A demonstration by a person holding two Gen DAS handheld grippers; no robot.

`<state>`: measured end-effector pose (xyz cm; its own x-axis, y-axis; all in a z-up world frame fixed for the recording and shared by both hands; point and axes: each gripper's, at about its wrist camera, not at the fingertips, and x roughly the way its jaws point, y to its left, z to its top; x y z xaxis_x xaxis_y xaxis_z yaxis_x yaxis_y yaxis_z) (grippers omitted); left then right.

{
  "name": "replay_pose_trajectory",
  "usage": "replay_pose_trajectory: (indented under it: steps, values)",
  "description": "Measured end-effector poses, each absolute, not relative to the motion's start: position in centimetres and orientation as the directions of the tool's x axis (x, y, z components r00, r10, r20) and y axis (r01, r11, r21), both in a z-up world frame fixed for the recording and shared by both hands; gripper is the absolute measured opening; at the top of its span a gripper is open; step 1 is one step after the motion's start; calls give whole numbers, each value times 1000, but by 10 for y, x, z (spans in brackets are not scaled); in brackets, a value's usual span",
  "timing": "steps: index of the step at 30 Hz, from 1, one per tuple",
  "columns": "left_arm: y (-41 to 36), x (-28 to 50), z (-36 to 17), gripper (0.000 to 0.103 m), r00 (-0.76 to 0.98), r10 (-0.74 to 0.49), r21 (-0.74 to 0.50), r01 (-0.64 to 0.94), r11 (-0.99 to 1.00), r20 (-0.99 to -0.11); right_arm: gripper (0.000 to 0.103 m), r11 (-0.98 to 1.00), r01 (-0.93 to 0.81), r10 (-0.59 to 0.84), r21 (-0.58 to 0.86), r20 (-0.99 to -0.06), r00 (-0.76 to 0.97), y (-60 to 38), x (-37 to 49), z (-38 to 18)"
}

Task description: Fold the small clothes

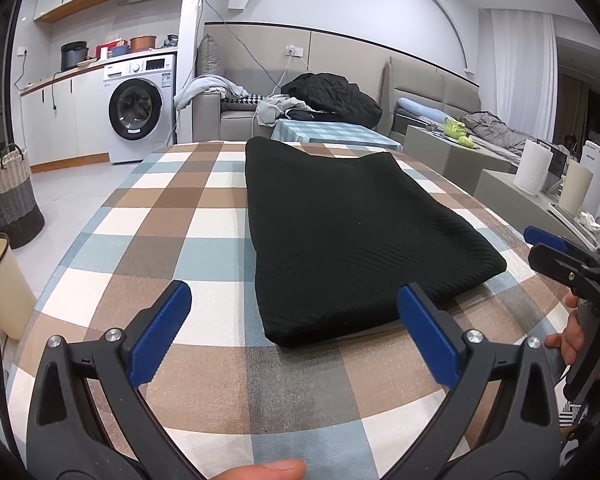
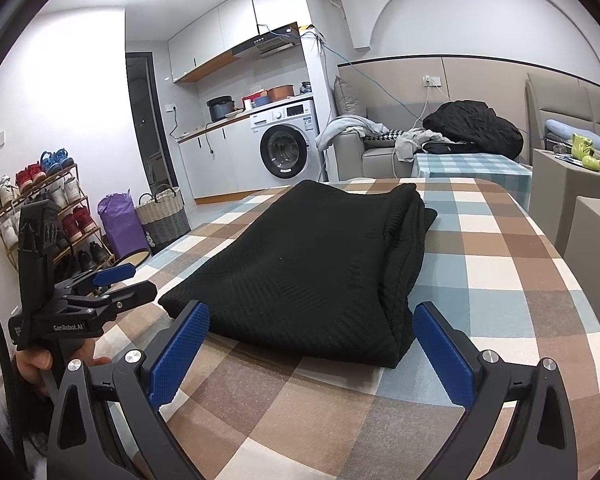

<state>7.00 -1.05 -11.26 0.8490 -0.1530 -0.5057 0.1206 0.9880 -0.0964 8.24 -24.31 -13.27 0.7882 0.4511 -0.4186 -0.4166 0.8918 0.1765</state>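
A black folded garment [image 1: 352, 236] lies flat on the checked tablecloth [image 1: 172, 216]. Both grippers hover just short of its near edge, level, holding nothing — left gripper [image 1: 294, 332] spread wide, right gripper [image 2: 312, 350] likewise wide, pads clear of the cloth

We see soft black knit cloth [image 1: 352, 236] with tiny ridges – our checked tablecloth [image 1: 188, 216] looks matt and grainy
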Motion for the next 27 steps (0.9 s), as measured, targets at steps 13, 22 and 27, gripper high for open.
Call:
replay_pose_trajectory:
  steps: [13, 22, 27]
  values:
    - [-13, 70, -114, 103, 846, -158, -94, 127, 987, -509, 103, 892, -421, 448, 163, -422, 788, -243, 83, -134]
    - [-13, 70, -114, 103, 848, -155, -98, 122, 988, -507, 103, 891, -423, 450, 162, -422, 787, -243, 83, -134]
    - [-15, 70, -114, 103, 847, -158, -99, 125, 987, -507, 103, 891, -423, 451, 163, -422, 787, -242, 83, -134]
